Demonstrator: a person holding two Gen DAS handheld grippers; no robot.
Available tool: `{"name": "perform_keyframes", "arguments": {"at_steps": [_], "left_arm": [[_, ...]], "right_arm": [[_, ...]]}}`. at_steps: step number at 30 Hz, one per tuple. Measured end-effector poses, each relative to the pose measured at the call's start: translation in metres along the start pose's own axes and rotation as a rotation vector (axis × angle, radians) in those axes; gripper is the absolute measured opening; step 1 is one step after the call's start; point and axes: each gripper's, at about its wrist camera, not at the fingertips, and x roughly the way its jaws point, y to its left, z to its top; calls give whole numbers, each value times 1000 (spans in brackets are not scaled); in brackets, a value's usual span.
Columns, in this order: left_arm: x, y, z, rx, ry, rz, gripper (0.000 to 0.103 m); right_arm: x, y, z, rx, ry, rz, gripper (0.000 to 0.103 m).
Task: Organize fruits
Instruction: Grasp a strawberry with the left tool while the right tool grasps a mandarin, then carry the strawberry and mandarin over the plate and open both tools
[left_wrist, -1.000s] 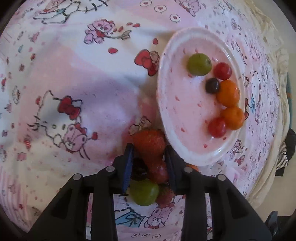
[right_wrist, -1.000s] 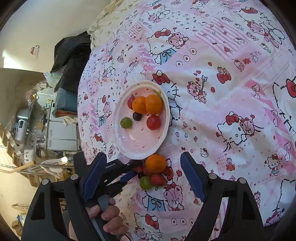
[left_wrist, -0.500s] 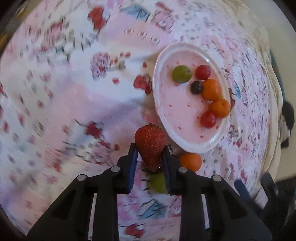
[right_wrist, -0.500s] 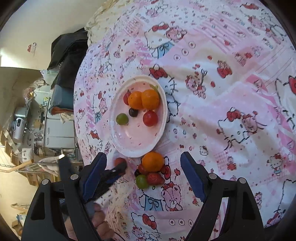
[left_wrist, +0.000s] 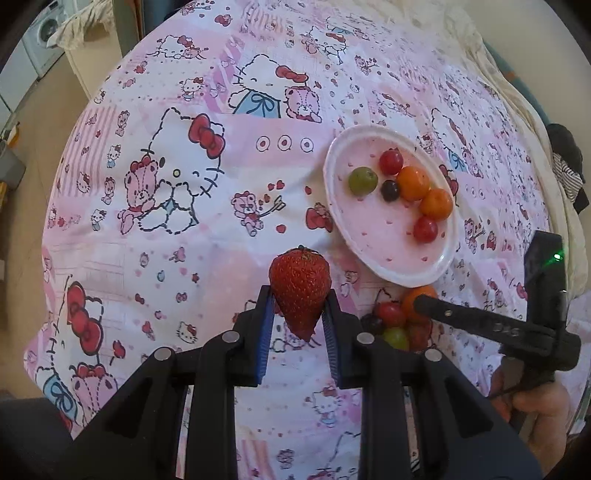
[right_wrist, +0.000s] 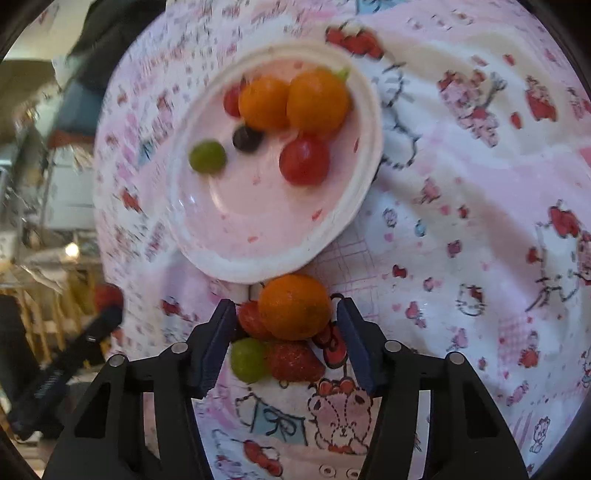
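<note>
My left gripper (left_wrist: 300, 295) is shut on a red strawberry (left_wrist: 300, 288) and holds it above the cloth, left of the plate. The white plate (left_wrist: 334, 206) holds two oranges, two red grapes, a green grape and a dark grape; it also shows in the right wrist view (right_wrist: 258, 266). My right gripper (right_wrist: 286, 314) is open, its jaws either side of a loose orange (right_wrist: 293, 306) in a small pile with a green grape (right_wrist: 247, 360), a strawberry (right_wrist: 295, 362) and a red fruit (right_wrist: 251, 319). The right gripper also shows in the left wrist view (left_wrist: 424, 301), over that pile.
A pink Hello Kitty cloth (left_wrist: 177, 206) covers the table. Its edge drops off at the left, with floor and a washing machine (left_wrist: 44, 40) beyond. Dark clothing (left_wrist: 565, 166) lies at the far right. Cluttered shelves (right_wrist: 48, 177) stand past the cloth's left edge.
My left gripper lifted the strawberry out of the pile and drew back from the plate. My right gripper moved down and forward, and its jaws narrowed around the loose orange.
</note>
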Motion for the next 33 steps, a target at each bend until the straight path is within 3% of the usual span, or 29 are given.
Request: {"name": "perform_keyframes", "arguments": {"at_steps": [3,6,15,22,27,33], "left_arm": [[3,1,0,1,6,-6,22],[4,1,1,2,-4,-14,22],[3,-4,-3,10,-27,-22,22],[-10,-4,-5,29,-88,-9,22],[-24,2,-1,19,-134,0,22],[-46,-3,17,29,-185,-21,22]], "right_arm": [[9,3,0,-31,10,-50,46],[8,4,-1,-53,3,-64,44],[-20,-7,-12,-33,-53,-67,44],[-55,-28,-20,34,-131,-68,44],[-87,-37,-19,84,-221,-14,44],[-123,-24,-9,57,-345,71,44]]}}
